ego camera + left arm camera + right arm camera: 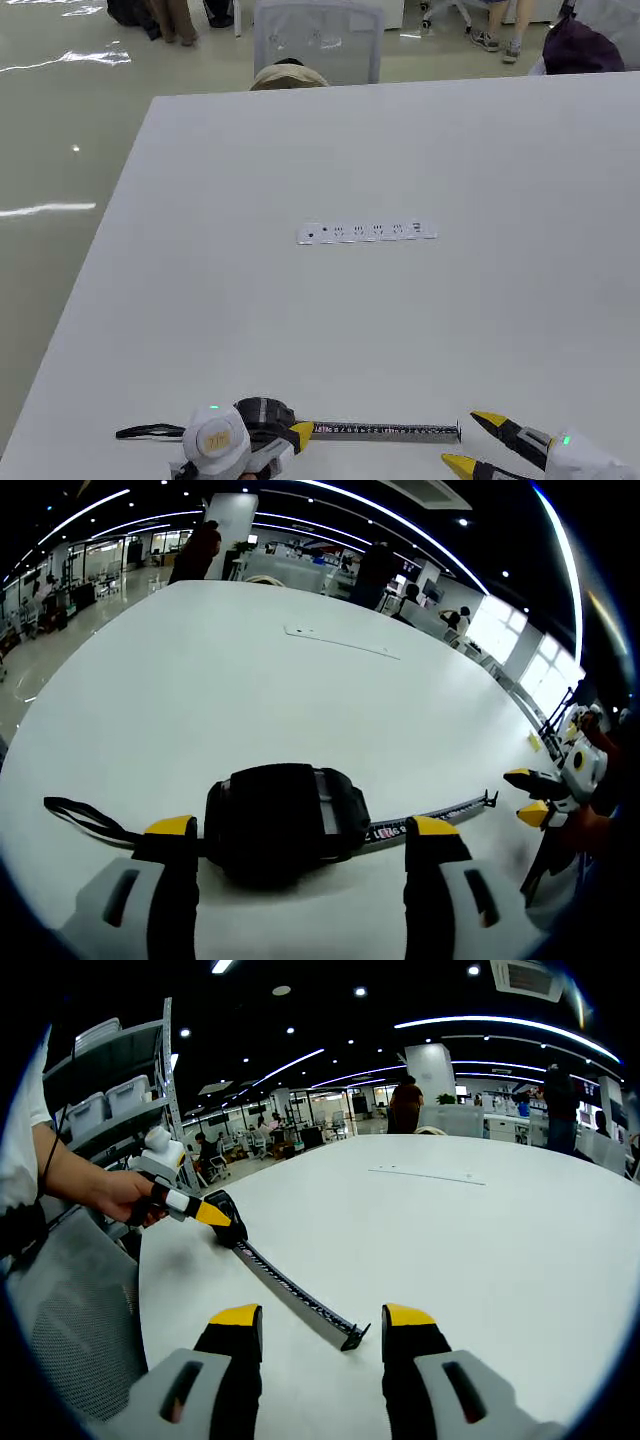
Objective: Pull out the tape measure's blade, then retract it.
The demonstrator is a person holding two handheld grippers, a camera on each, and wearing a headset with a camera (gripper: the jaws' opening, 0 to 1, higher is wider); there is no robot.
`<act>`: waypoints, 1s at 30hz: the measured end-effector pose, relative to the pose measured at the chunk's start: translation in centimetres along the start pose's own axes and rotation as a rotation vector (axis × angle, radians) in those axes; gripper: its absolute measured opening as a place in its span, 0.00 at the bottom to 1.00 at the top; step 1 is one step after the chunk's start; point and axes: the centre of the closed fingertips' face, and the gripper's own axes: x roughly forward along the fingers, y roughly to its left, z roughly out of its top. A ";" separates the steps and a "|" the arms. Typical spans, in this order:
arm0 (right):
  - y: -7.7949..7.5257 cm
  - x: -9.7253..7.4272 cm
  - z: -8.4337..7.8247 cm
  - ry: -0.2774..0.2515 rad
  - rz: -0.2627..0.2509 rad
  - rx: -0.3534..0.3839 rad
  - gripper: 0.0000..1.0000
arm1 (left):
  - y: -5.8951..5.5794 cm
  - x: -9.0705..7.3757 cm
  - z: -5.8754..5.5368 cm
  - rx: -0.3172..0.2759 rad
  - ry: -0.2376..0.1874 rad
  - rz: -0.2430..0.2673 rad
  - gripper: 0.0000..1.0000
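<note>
White table (400, 150): left claw (300, 826) straddles tape measure (266, 415), grip unclear; right claw (323, 1316) spread at blade (293, 1293) end.

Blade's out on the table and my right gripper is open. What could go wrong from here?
1. The hook lies free ahead of the open right gripper, so the blade could whip back uncontrolled.
2. The left gripper flanks the case, but I cannot tell how firmly. A tug might drag it.
</note>
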 end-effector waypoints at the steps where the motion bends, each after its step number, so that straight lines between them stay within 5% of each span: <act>1: -0.1 0.1 -0.1 0.001 0.002 -0.001 0.48 | -0.1 0.1 -0.1 0.001 0.005 -0.003 0.83; 30: -0.6 1.2 -0.2 0.016 0.018 0.005 0.44 | 0.2 0.8 0.1 -0.069 0.014 0.040 0.81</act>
